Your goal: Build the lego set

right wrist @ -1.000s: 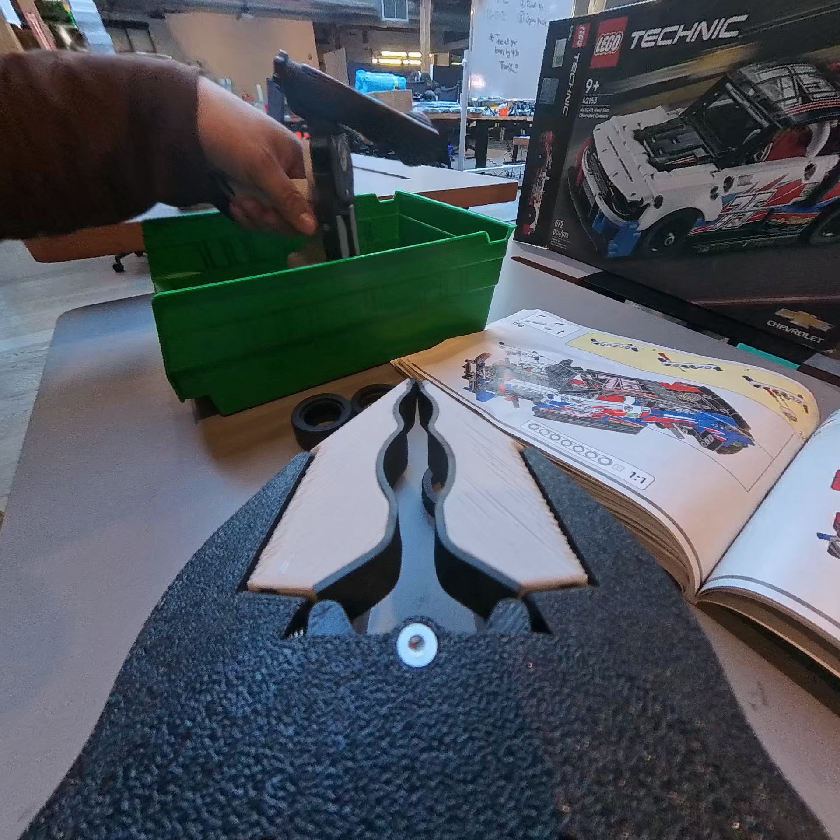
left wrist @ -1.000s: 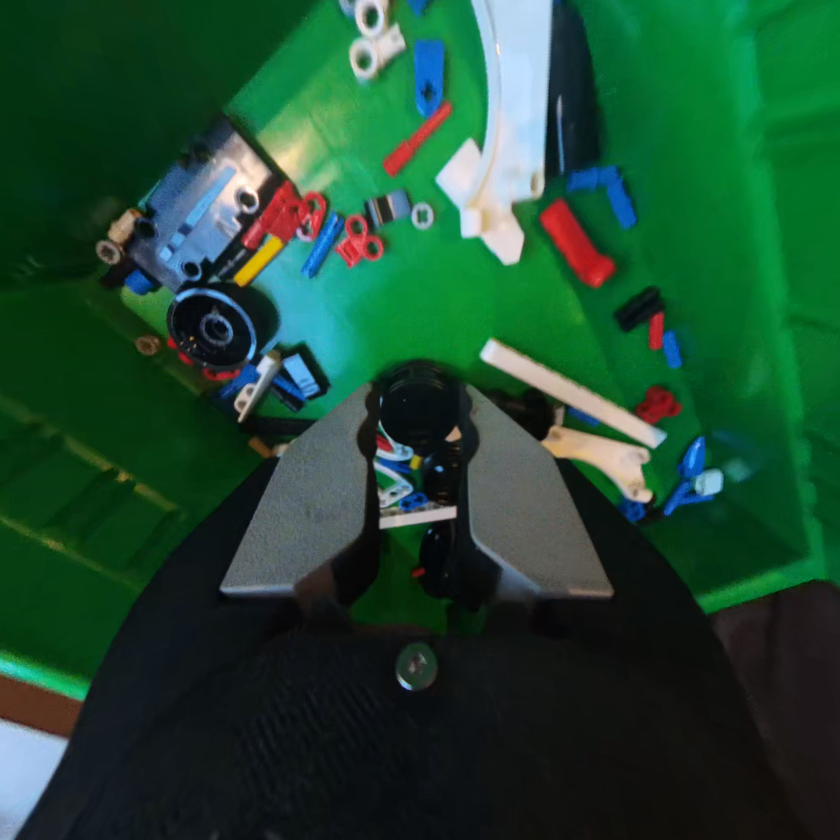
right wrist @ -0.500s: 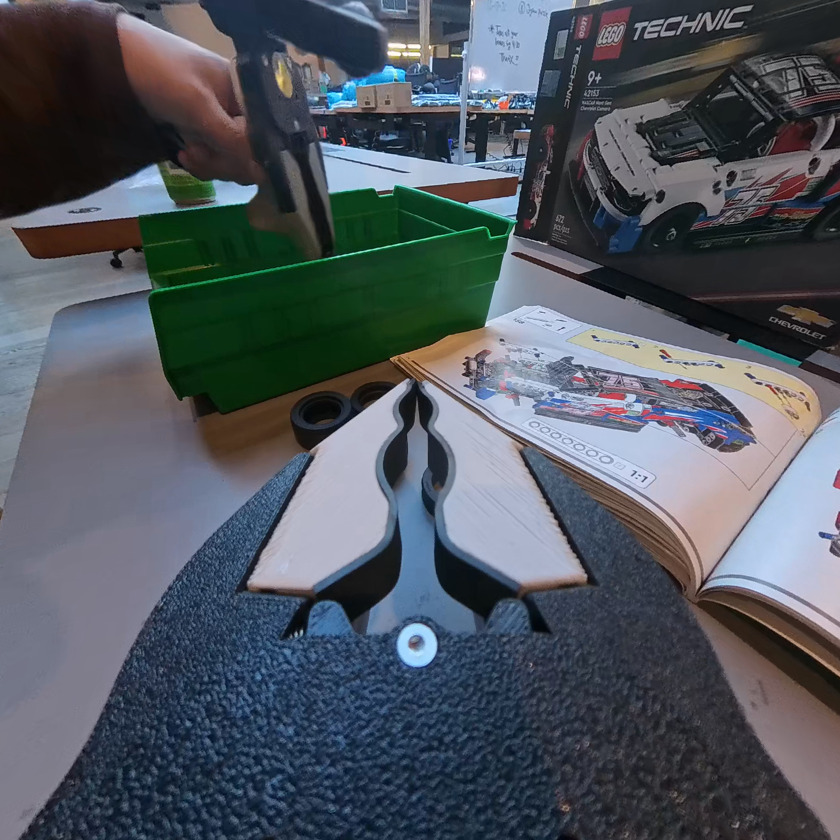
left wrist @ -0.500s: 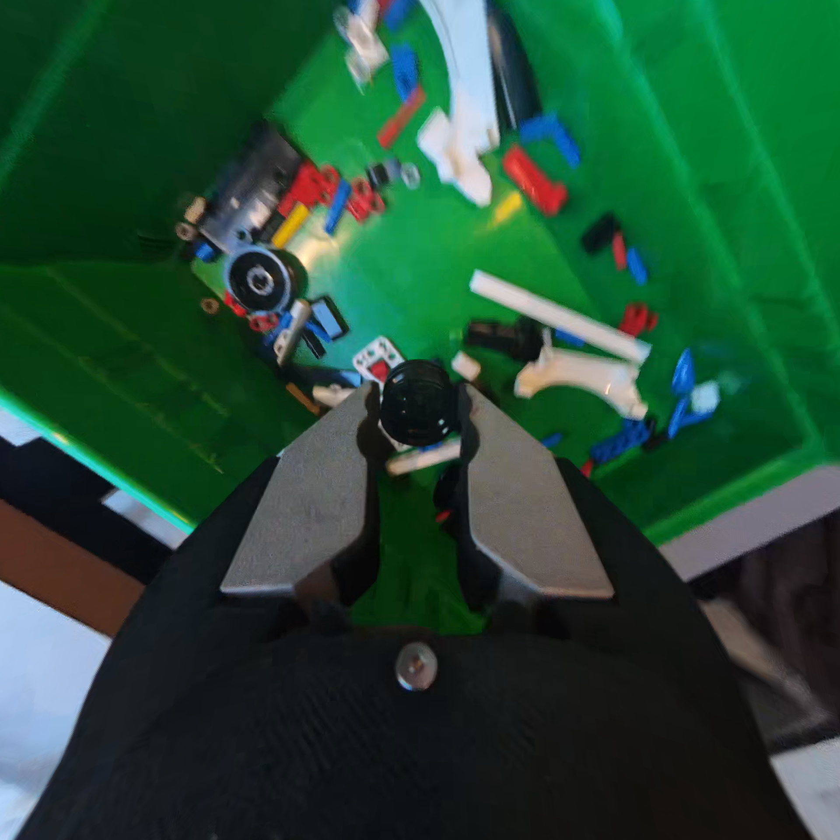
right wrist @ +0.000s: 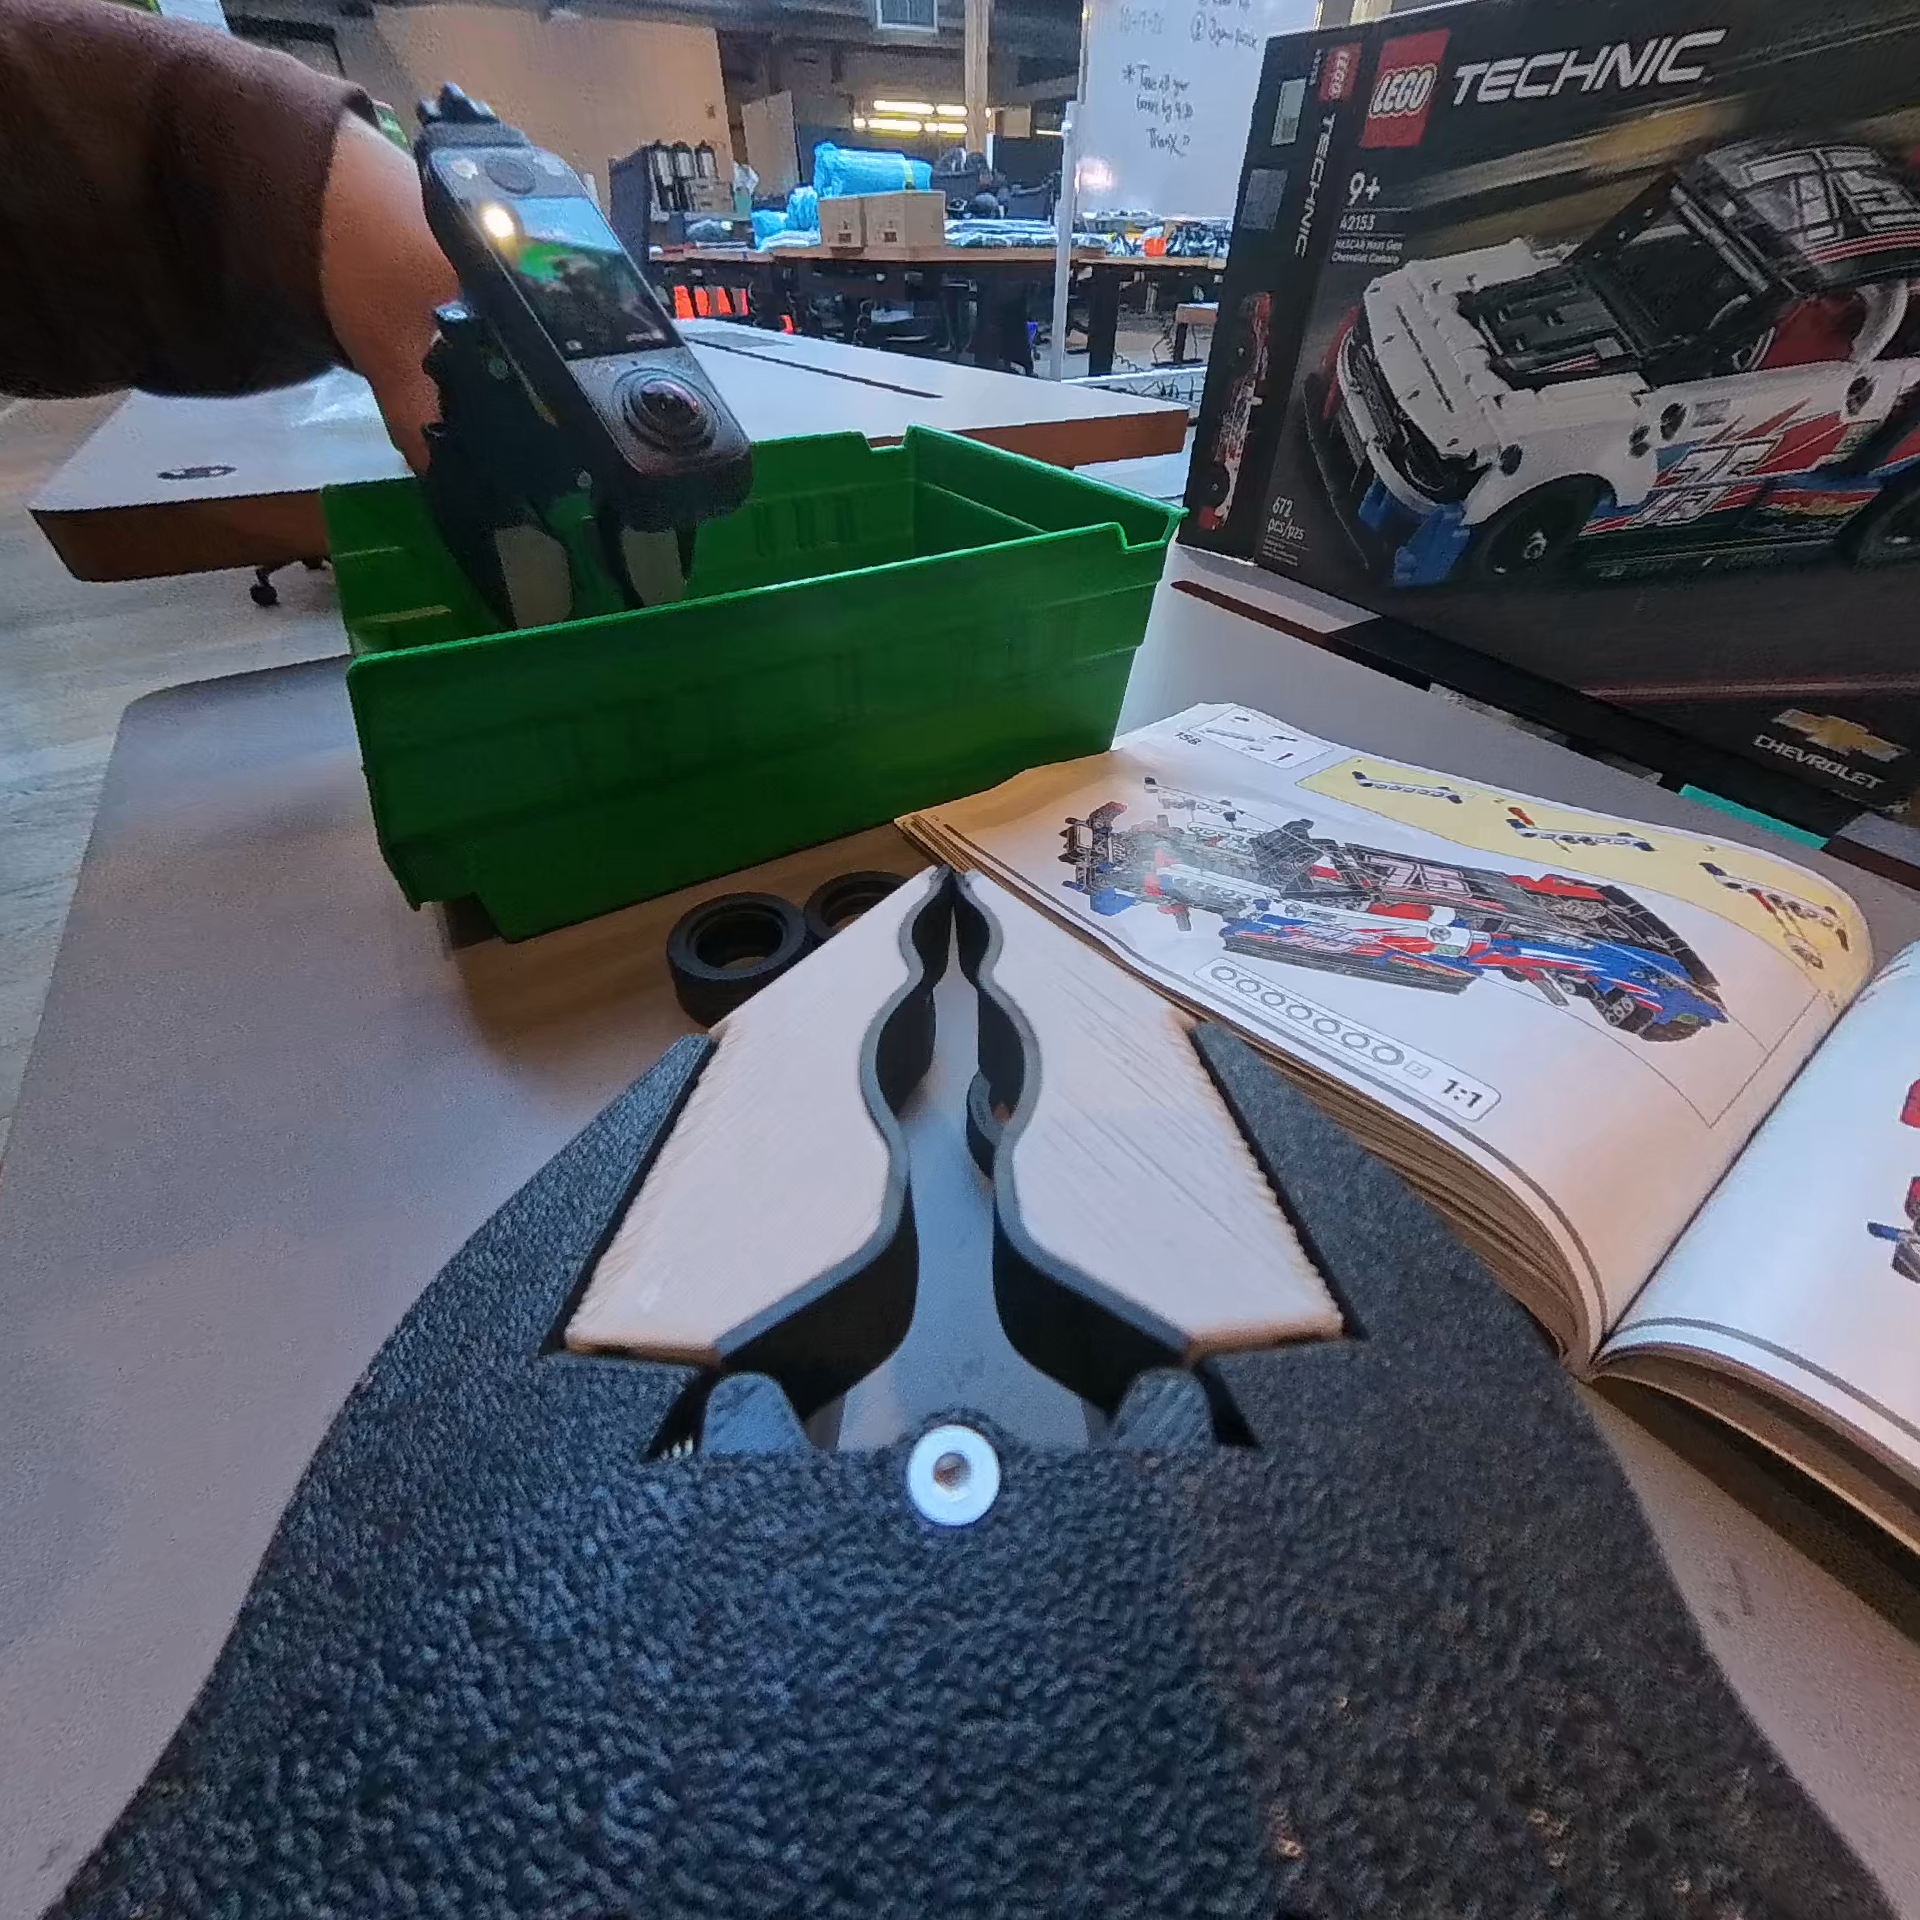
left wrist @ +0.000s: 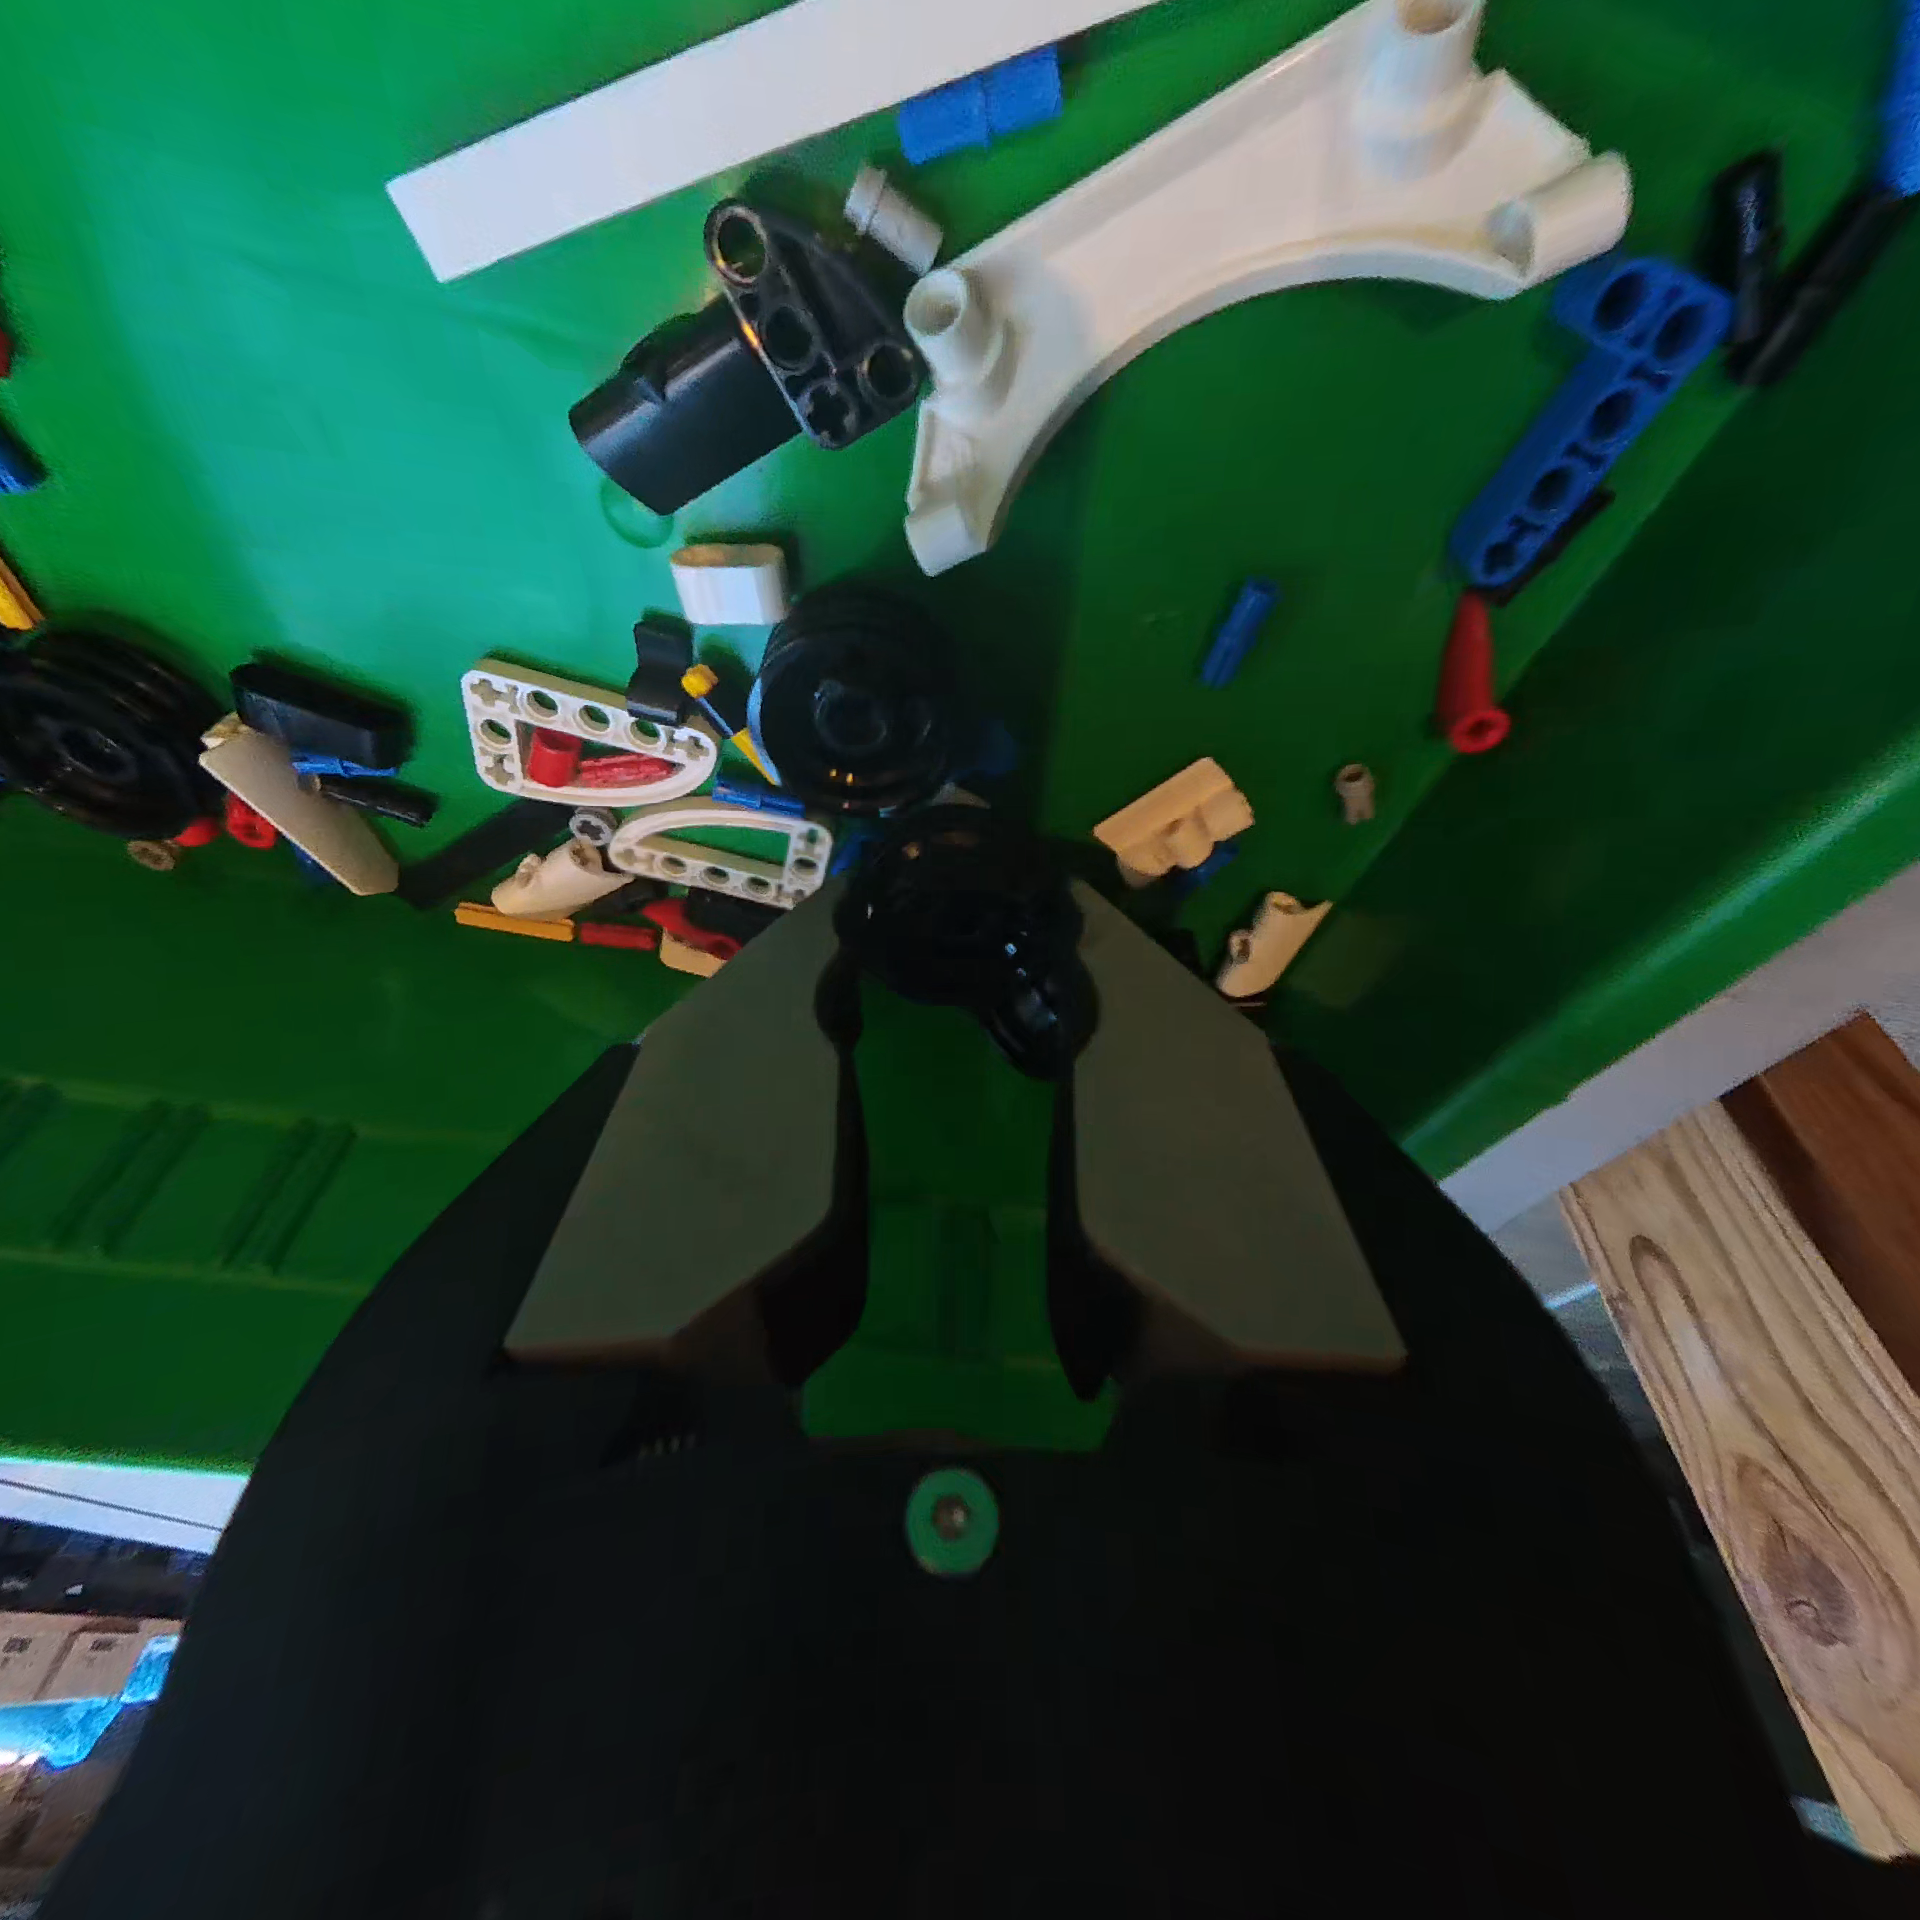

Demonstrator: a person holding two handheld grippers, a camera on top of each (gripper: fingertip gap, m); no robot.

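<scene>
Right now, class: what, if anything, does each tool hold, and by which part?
The left tool grips a black wheel hub across its rim. The right tool is shut and holds nothing.

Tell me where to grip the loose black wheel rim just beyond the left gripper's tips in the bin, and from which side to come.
Probably across its outer ribbed rim, coming straight down from above. The black wheel rim lies flat with its hub facing up, so opposite sides of the rim are exposed. The left gripper already has a black wheel part between its fingers, so free it first.

Printed writing on the set box (right wrist: 1579,343), instruction booklet (right wrist: 1455,935) and whiteboard (right wrist: 1153,104).
</scene>
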